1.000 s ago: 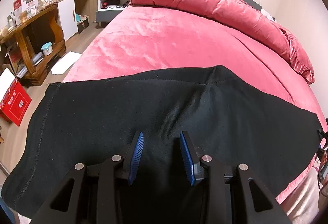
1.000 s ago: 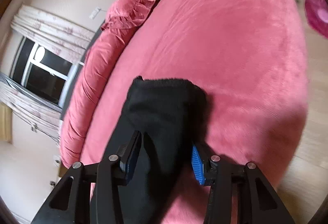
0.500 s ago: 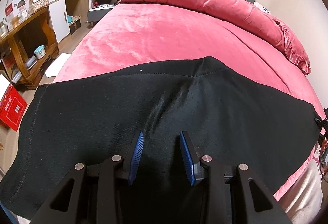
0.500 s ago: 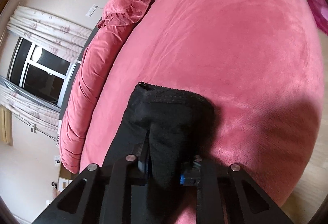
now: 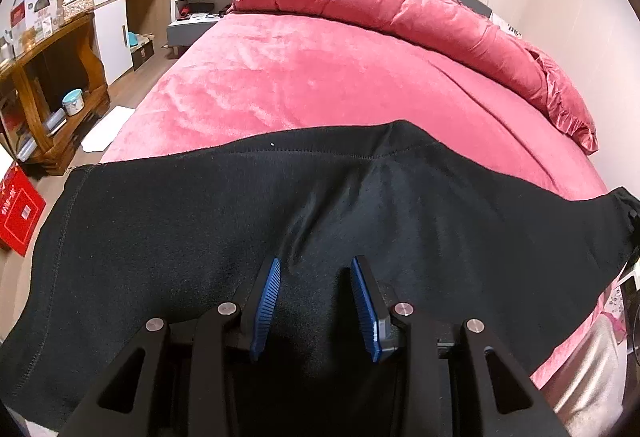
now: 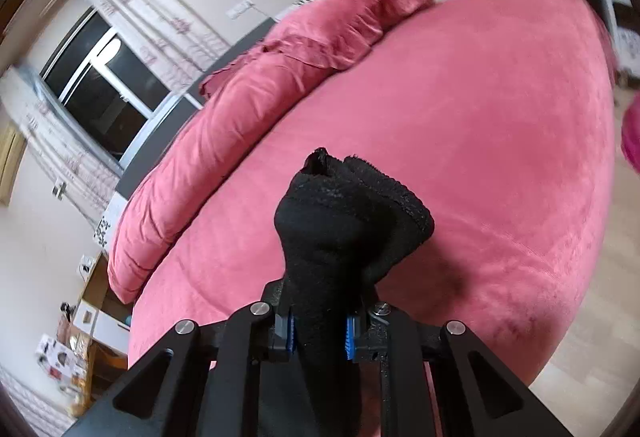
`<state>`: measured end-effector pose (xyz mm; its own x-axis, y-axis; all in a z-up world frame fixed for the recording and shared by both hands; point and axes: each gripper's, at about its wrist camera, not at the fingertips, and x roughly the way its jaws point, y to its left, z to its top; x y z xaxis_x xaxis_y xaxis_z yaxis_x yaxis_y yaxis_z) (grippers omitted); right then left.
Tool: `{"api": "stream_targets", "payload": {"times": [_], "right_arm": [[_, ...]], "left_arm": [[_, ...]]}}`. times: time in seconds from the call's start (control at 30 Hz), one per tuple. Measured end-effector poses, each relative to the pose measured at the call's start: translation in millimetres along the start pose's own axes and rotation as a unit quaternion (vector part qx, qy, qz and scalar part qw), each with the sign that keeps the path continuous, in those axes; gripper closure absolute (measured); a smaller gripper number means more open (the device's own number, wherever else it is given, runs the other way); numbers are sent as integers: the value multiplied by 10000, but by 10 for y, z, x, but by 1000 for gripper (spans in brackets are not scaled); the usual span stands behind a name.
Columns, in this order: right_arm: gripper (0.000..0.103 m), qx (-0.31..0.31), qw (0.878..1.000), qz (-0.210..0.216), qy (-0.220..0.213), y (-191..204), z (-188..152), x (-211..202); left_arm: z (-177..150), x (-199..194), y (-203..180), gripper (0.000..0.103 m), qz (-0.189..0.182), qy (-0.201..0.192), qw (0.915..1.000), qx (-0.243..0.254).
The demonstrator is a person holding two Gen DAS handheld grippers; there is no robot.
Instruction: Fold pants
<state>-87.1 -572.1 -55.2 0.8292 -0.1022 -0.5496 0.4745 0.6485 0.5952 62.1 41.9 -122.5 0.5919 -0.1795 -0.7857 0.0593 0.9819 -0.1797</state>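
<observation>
Black pants [image 5: 200, 229] lie spread across the near edge of a pink bed [image 5: 320, 77]. My left gripper [image 5: 316, 277] is open, with its blue pads just above the middle of the fabric and nothing between them. My right gripper [image 6: 319, 325] is shut on one bunched end of the pants [image 6: 344, 221] and holds it lifted above the bed [image 6: 480, 141]. That end stands up out of the jaws, hem uppermost.
A rolled pink duvet [image 5: 400, 9] and a pillow [image 5: 568, 105] lie along the far side of the bed. A wooden shelf unit [image 5: 48, 77] and a red box [image 5: 18, 213] stand on the floor to the left. A window [image 6: 104, 85] is behind the headboard.
My right gripper has closed on the end of the pants and lifted it off the bed, tilting upward. My left gripper has stayed open over the fabric, its view shifting slightly.
</observation>
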Motion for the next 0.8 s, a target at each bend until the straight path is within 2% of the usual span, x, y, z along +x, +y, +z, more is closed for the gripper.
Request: {"api": "stream_targets", "payload": {"times": [0.17, 0.37, 0.6, 0.8], "right_arm": [[86, -400, 9990, 151, -156, 390, -70, -215], [86, -1095, 9919, 587, -262, 994, -258, -441], [86, -2196, 9704, 998, -130, 1682, -708, -563], [86, -2745, 9508, 1402, 303, 2064, -1157, -483]], "left_arm": [[-2, -55, 30, 66, -99, -101, 9999, -78], [-4, -81, 43, 66, -161, -170, 9996, -135], [6, -101, 64, 66, -167, -199, 9994, -230], [-4, -115, 80, 66, -169, -205, 9993, -280]]}}
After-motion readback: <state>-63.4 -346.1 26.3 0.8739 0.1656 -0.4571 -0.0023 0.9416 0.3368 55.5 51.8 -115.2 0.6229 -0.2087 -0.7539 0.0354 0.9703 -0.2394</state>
